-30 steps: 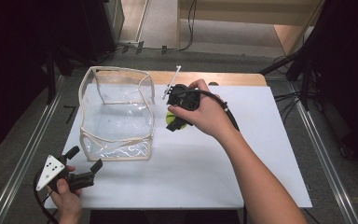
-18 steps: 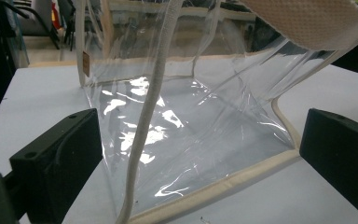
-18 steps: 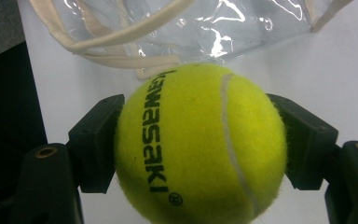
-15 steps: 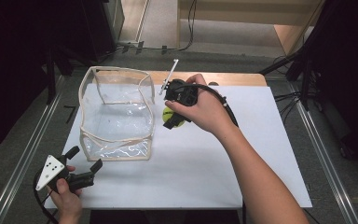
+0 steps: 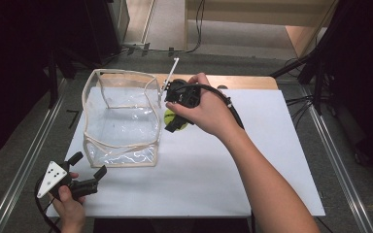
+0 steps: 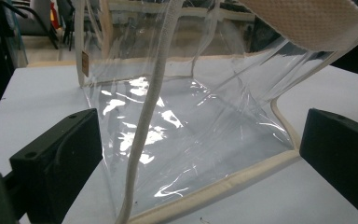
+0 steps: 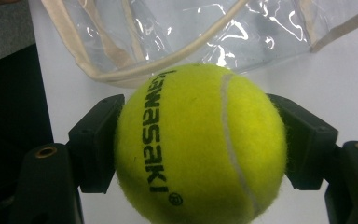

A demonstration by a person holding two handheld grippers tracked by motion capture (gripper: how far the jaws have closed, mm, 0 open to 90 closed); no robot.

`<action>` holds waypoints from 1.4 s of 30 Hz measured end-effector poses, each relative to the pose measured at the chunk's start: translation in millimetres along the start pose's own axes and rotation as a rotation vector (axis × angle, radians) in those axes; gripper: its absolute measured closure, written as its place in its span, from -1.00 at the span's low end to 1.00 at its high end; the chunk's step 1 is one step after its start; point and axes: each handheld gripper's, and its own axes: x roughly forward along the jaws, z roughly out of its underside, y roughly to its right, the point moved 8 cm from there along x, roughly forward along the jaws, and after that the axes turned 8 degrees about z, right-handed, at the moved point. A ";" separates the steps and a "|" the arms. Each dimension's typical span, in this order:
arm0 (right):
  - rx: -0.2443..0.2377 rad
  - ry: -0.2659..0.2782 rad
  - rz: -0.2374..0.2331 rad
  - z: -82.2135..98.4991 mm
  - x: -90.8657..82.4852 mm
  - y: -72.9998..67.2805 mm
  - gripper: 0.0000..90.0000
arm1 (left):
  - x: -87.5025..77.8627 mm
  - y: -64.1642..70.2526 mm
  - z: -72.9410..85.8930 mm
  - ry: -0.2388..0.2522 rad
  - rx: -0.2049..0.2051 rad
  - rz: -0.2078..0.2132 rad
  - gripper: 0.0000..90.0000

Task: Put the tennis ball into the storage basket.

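A yellow tennis ball (image 7: 198, 144) with black lettering sits clamped between the two black jaws of my right gripper (image 7: 198, 149). From above, that right gripper (image 5: 176, 121) hangs just right of the clear plastic bag (image 5: 121, 116) with cream trim, the tennis ball (image 5: 170, 116) a green patch under the hand. The bag stands open-topped on the white table sheet (image 5: 223, 165). My left gripper (image 5: 88, 169) rests at the table's front left corner, jaws apart and pointing at the bag's near corner (image 6: 177, 149). Nothing lies between its jaws.
A wooden board edge (image 5: 243, 81) lies along the table's far side. Metal rails (image 5: 24, 165) flank the table. Cables (image 5: 301, 102) trail off the far right. White sheet stretches right of and in front of the bag.
My right gripper has lifted slightly and drifted left with the ball, closer to the bag's right wall. The left gripper has stayed put.
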 end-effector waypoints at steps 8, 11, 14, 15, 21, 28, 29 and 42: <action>-0.010 0.005 -0.005 -7.2 -4.4 -1.5 -0.48 | 0.1 0.4 0.5 -0.007 0.003 0.000 -1.00; -0.018 0.005 0.001 -10.1 -7.2 -2.1 -0.48 | -0.4 1.0 0.5 -0.003 -0.001 0.003 -1.00; -0.021 0.010 0.003 -13.9 -9.7 -3.2 -0.48 | -0.7 0.1 0.4 -0.002 -0.004 0.004 -1.00; -0.021 0.011 0.003 -15.2 -10.7 -3.7 -0.48 | -0.5 0.2 0.5 -0.003 -0.003 0.002 -1.00; -0.029 0.017 0.005 -23.5 -13.3 -5.8 -0.48 | -0.5 0.2 0.4 -0.002 -0.006 0.004 -1.00; -0.046 0.020 0.002 -34.3 -13.5 -9.3 -0.48 | -0.5 0.0 0.2 0.000 -0.008 0.007 -1.00; -0.050 0.022 0.000 -36.4 -13.7 -9.9 -0.48 | -0.6 0.0 0.2 -0.001 -0.008 0.008 -1.00; -0.072 0.024 -0.012 -51.7 -7.3 -14.9 -0.48 | 0.4 0.8 0.1 0.001 -0.008 0.010 -1.00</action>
